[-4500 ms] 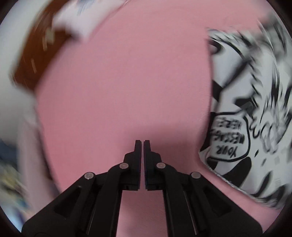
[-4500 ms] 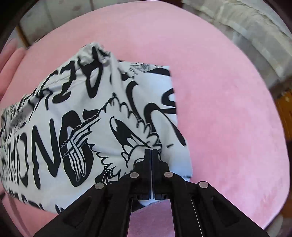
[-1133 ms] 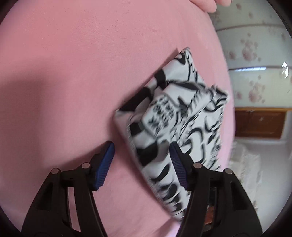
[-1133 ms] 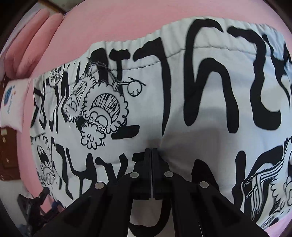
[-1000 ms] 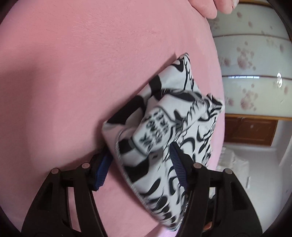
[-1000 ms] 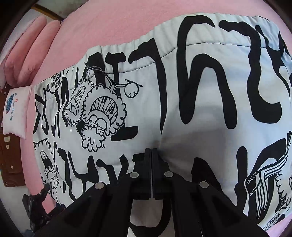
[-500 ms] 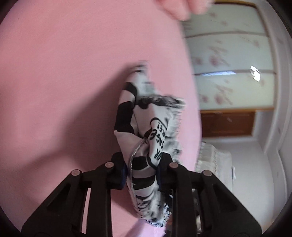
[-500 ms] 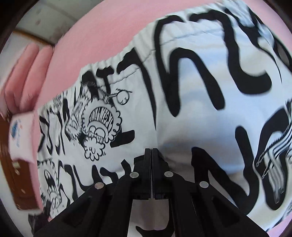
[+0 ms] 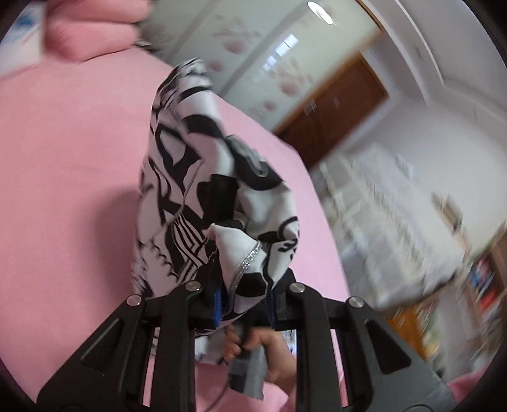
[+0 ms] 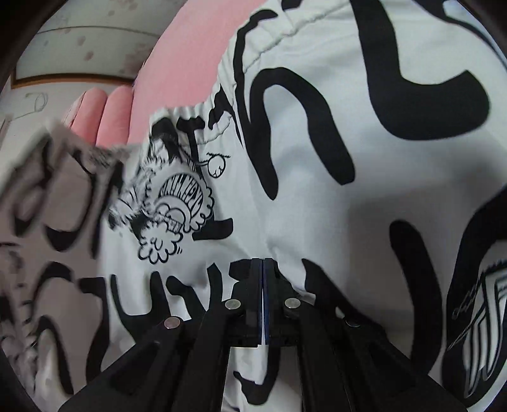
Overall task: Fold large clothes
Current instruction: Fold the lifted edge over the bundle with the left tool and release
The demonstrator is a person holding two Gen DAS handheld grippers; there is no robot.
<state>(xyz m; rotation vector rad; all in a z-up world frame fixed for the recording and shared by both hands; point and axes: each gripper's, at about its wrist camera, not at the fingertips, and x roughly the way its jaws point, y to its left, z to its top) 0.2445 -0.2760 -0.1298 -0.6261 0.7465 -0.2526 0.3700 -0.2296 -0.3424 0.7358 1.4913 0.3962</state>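
Note:
The garment is white cloth with bold black cartoon print and lettering. My left gripper has a bunched, hemmed corner of it between its blue pads, held up above the pink bed; its jaws are closing on the cloth. In the right wrist view the rest of the garment lies spread on the bed, elastic waistband at the top. My right gripper is shut, its tips resting on the cloth. A blurred lifted flap crosses the left of that view.
A person's hand grips a grey handle below my left gripper. Pink pillows lie at the head of the bed, also pillows. Beyond the bed stand a flowered wardrobe and a wooden door.
My left gripper closed on the garment's corner, then swung it up off the bed while rolling. A lifted flap came into the right view's left side. The right gripper slid a little over the cloth.

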